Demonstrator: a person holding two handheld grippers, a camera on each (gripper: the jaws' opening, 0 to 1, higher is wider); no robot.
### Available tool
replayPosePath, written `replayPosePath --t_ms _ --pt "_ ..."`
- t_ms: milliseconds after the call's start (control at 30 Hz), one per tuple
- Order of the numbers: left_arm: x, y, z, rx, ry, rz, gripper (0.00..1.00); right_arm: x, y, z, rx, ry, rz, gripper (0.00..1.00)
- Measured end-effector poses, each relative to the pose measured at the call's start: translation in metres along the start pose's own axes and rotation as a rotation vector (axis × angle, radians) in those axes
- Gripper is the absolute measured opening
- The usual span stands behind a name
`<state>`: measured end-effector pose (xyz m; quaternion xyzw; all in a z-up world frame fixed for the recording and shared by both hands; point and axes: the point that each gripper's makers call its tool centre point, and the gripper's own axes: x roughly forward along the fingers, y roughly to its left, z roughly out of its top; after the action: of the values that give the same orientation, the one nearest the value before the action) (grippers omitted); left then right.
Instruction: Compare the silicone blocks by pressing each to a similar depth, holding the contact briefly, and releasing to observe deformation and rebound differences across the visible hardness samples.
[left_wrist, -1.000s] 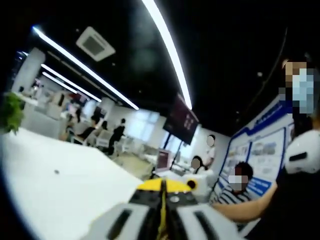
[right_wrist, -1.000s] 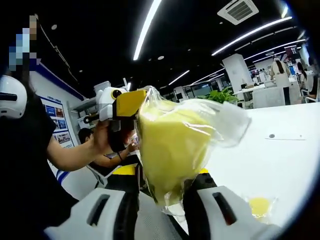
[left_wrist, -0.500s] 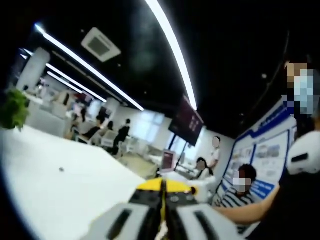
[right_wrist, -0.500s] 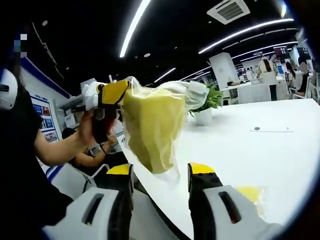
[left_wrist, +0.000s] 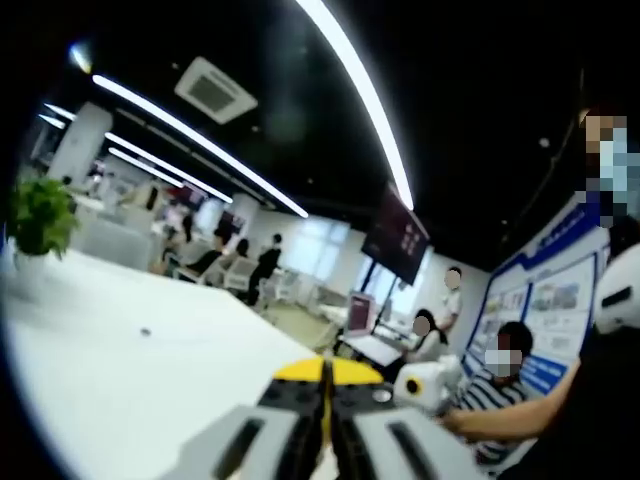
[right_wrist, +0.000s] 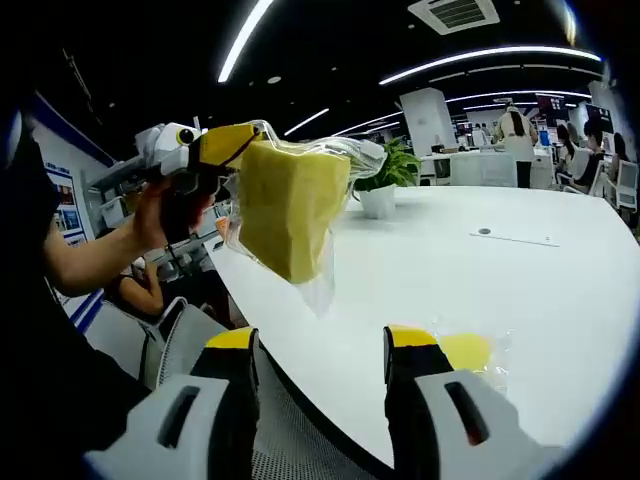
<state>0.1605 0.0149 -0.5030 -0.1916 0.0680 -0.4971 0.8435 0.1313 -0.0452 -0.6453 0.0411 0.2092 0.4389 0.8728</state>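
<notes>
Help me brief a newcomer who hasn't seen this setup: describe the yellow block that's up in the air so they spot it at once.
Start at the white table and look above its near edge. There the left gripper pinches the top of a clear plastic bag, from which the large yellow silicone block hangs in mid-air. The smaller bagged yellow sample lies flat on the table instead.

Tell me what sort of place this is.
Probably an open-plan office or showroom: long white table, strip ceiling lights, wall-mounted screen, seated people and a potted plant.

A potted plant (right_wrist: 386, 178) stands on the white table (right_wrist: 560, 290), ceiling lights (left_wrist: 360, 90) overhead.
</notes>
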Motion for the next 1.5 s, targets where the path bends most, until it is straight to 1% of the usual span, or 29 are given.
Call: replayPosePath --t_ms 133,333,433,467,533,600,700,767,900,1000,1100,1200,1300,1400,1500 --pt "-0.002 0.005 -0.005 -0.009 -0.003 0.013 0.00 -0.004 -0.009 -0.008 -0.013 0.017 -0.045 0.49" --pt "-0.002 0.015 -0.017 -0.022 0.019 0.039 0.00 -0.014 -0.027 -0.019 0.023 0.023 -0.122 0.53" --pt "-0.002 0.020 -0.024 -0.048 0.021 0.054 0.00 -0.019 -0.036 -0.030 0.027 0.044 -0.168 0.56" --pt "-0.002 0.022 -0.026 -0.045 0.024 0.066 0.00 -0.021 -0.039 -0.034 0.030 0.054 -0.185 0.58" --pt "-0.001 0.023 -0.029 -0.056 0.023 0.068 0.00 -0.024 -0.049 -0.043 0.009 0.077 -0.229 0.60" --pt "0.000 0.025 -0.032 -0.066 0.023 0.075 0.00 -0.027 -0.055 -0.052 0.018 0.099 -0.253 0.61" --pt "0.001 0.029 -0.038 -0.079 0.027 0.083 0.00 -0.030 -0.061 -0.058 0.022 0.105 -0.279 0.65" --pt "0.001 0.031 -0.042 -0.084 0.032 0.085 0.00 -0.032 -0.066 -0.060 -0.011 0.123 -0.310 0.65" --pt "0.000 0.036 -0.049 -0.095 0.038 0.092 0.00 -0.034 -0.071 -0.061 -0.008 0.124 -0.334 0.67" --pt "-0.001 0.043 -0.055 -0.105 0.044 0.106 0.00 -0.038 -0.077 -0.063 -0.019 0.124 -0.360 0.70" --pt "-0.002 0.049 -0.060 -0.114 0.054 0.117 0.00 -0.042 -0.083 -0.070 -0.015 0.138 -0.377 0.75" --pt "-0.003 0.053 -0.064 -0.121 0.061 0.125 0.00 -0.046 -0.088 -0.081 -0.011 0.149 -0.392 0.77" --pt "-0.002 0.057 -0.068 -0.129 0.067 0.128 0.00 -0.049 -0.093 -0.091 0.015 0.157 -0.407 0.79" --pt "0.000 0.065 -0.074 -0.133 0.074 0.140 0.00 -0.049 -0.096 -0.092 0.014 0.163 -0.426 0.82" --pt "0.002 0.077 -0.083 -0.144 0.096 0.153 0.00 -0.047 -0.100 -0.096 0.030 0.166 -0.432 0.83"
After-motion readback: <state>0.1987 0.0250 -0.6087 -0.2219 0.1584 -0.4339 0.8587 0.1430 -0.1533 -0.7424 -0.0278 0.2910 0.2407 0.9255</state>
